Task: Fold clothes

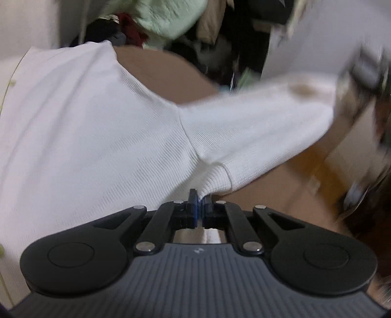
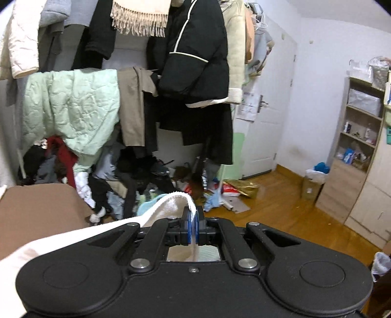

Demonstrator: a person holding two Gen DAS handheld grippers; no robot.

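Observation:
A white ribbed garment (image 1: 97, 127) is held up over a brown surface (image 1: 158, 73). My left gripper (image 1: 200, 198) is shut on the garment's lower edge near a sleeve seam. One sleeve (image 1: 256, 115) stretches to the right, toward the blurred right gripper (image 1: 364, 73). In the right wrist view my right gripper (image 2: 193, 217) is shut on a white edge of the same garment (image 2: 168, 203), which drapes away to the lower left. The jaws of both grippers are closed tight on cloth.
A brown surface (image 2: 36, 210) lies at the left. Behind it a rack holds a mint quilted jacket (image 2: 73, 107), a black coat (image 2: 195, 63) and a fringed scarf (image 2: 139, 17). Clothes litter the wooden floor (image 2: 281, 203). A white door (image 2: 264, 122) and shelves (image 2: 359, 137) stand at the right.

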